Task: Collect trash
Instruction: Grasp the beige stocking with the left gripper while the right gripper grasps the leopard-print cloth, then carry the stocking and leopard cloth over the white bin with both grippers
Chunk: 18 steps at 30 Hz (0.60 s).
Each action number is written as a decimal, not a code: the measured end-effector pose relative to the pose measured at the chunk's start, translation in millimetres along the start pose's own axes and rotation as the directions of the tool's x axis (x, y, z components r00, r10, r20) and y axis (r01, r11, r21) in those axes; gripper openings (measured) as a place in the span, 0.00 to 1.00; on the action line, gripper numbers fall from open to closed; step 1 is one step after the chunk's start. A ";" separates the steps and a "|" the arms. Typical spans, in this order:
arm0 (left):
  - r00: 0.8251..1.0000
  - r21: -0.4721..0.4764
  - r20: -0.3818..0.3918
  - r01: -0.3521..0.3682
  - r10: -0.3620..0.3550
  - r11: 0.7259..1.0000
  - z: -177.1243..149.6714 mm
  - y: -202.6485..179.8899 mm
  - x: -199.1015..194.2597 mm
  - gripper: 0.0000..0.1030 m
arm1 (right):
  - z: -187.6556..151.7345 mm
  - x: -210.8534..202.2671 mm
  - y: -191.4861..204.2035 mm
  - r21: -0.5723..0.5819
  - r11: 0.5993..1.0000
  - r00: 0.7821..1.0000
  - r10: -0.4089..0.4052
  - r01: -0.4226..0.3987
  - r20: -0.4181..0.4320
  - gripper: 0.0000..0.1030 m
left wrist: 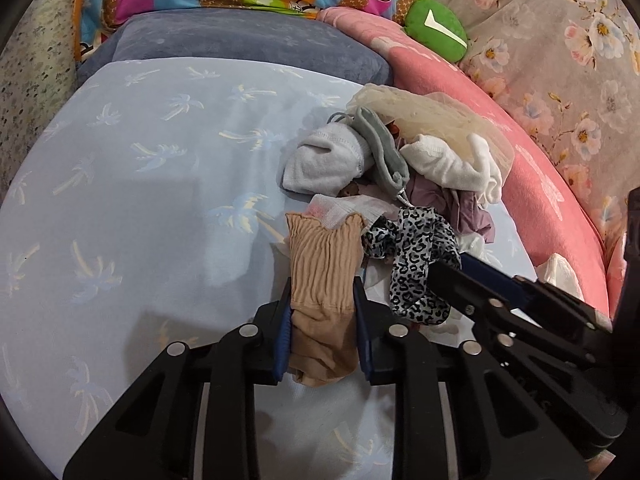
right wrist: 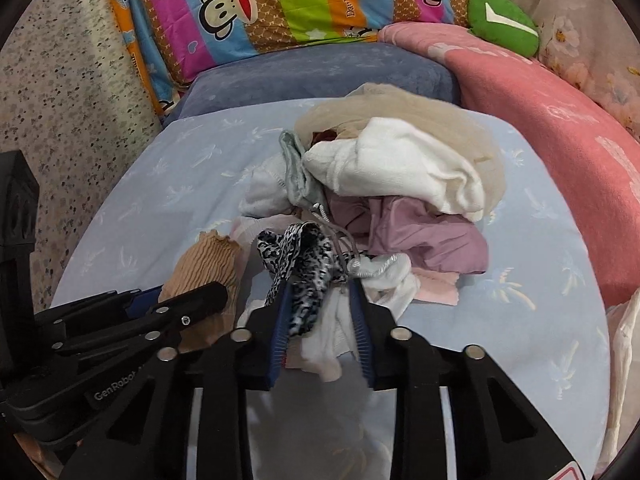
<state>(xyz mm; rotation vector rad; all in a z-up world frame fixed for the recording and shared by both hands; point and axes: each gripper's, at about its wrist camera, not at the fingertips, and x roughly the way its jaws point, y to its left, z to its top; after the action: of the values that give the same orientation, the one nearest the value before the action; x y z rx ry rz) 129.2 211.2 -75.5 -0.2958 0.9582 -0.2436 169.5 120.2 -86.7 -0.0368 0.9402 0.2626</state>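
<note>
A heap of small clothes (left wrist: 440, 160) lies on a light blue palm-print sheet (left wrist: 140, 200): white socks, a grey piece, mauve cloth and a sheer beige stocking. My left gripper (left wrist: 322, 304) is shut on a beige ribbed sock (left wrist: 320, 256) at the heap's near edge. Just to its right, my right gripper (right wrist: 320, 300) is shut on a leopard-print cloth (right wrist: 308, 264), with white cloth (right wrist: 332, 336) bunched between its fingers too. In the right wrist view the left gripper (right wrist: 192, 300) shows at lower left on the beige sock (right wrist: 204, 260). The heap (right wrist: 400, 168) rises behind both.
A pink blanket (left wrist: 532, 184) curves along the right of the sheet. A blue-grey pillow (left wrist: 240, 40) and a striped cartoon-monkey pillow (right wrist: 280, 0) lie at the back. A green plush (left wrist: 436, 28) rests by a floral quilt (left wrist: 560, 60). The sheet's left half is bare.
</note>
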 end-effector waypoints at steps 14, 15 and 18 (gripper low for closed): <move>0.998 0.042 0.063 -0.018 0.015 0.999 6.5 -28.7 -24.1 0.25 | 1.9 -53.5 -9.8 0.022 1.000 0.994 0.017 -0.020 0.107 0.02; 0.997 0.049 0.070 -0.018 0.014 0.999 6.9 -32.0 -26.5 0.25 | 3.2 -60.0 -11.9 0.024 1.000 0.993 0.014 -0.016 0.120 0.02; 0.996 0.072 0.089 -0.017 0.010 0.997 7.5 -44.2 -34.5 0.25 | 6.7 -82.9 -20.1 0.033 0.999 0.986 0.001 -0.006 0.165 0.02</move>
<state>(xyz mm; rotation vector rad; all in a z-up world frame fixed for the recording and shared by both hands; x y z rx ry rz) 113.1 182.5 -29.5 -0.2312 0.8610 -0.2507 133.2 84.6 -17.9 0.0170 0.7802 0.2492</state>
